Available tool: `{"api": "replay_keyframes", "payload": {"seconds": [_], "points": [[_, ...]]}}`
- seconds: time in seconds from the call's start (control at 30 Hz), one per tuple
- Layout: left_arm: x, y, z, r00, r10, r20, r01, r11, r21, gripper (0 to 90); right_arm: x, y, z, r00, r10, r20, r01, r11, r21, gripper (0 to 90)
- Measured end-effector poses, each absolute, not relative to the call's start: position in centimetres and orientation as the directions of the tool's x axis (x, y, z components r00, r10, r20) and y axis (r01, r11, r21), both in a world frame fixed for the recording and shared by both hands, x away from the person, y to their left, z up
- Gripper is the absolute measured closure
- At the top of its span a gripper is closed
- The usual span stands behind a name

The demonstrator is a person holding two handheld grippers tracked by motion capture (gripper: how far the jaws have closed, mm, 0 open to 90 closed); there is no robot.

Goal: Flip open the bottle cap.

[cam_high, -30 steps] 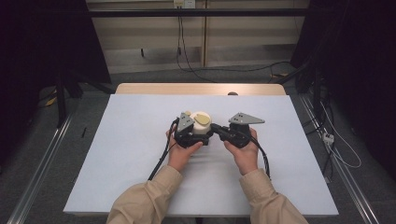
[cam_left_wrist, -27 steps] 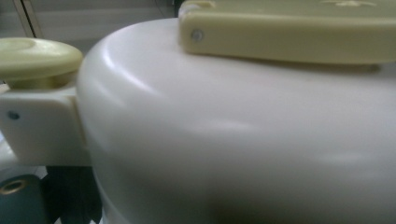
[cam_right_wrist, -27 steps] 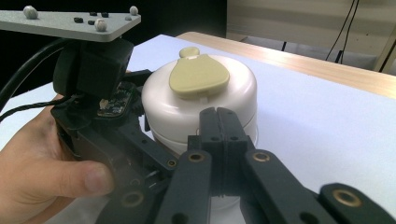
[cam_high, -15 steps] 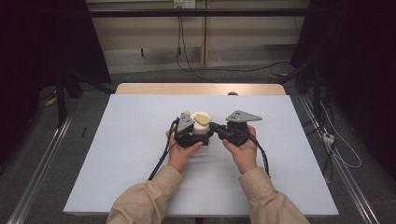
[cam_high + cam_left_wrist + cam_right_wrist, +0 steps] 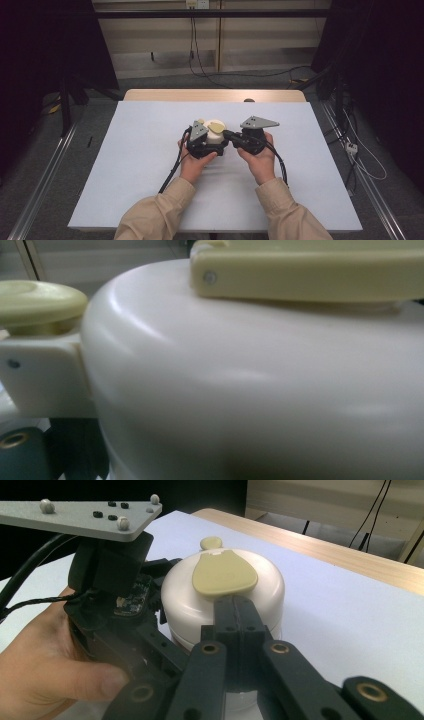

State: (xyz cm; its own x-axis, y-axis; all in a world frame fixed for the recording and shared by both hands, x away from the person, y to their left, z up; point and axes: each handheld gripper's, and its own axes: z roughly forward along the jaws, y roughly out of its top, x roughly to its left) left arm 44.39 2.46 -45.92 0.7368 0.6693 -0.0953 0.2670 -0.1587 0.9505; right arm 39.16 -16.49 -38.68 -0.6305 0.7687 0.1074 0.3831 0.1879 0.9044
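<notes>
Seen mid-table on the white mat [image 5: 150, 175]: a round cream container [image 5: 222, 597] with a yellowish flip tab [image 5: 223, 573] on its lid, hemmed in from both sides. Left gripper [image 5: 201, 142] pressed close against the container's side, apparently steadying it, though whether its jaws are clamped or apart cannot be told. Right gripper [image 5: 239, 611] closed tight, jaws together with nothing between, tips resting at the near edge of the tab, likely to pry or press it open

There was one round white plastic container [image 5: 215, 136] with a pale yellow lid tab on the table. Two black hand-held grippers were there, the left one [image 5: 202, 142] and the right one [image 5: 247, 140].
</notes>
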Motion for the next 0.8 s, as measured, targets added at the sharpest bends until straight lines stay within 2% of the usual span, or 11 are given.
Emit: {"api": "replay_keyframes", "payload": {"seconds": [0.8], "points": [[44.38,2.45,-45.92,0.736,0.67,-0.095,0.267,-0.158,0.951,5.6,39.4,-16.03,-37.99,-0.627,0.772,0.1,0.368,0.181,0.912,90.0]]}}
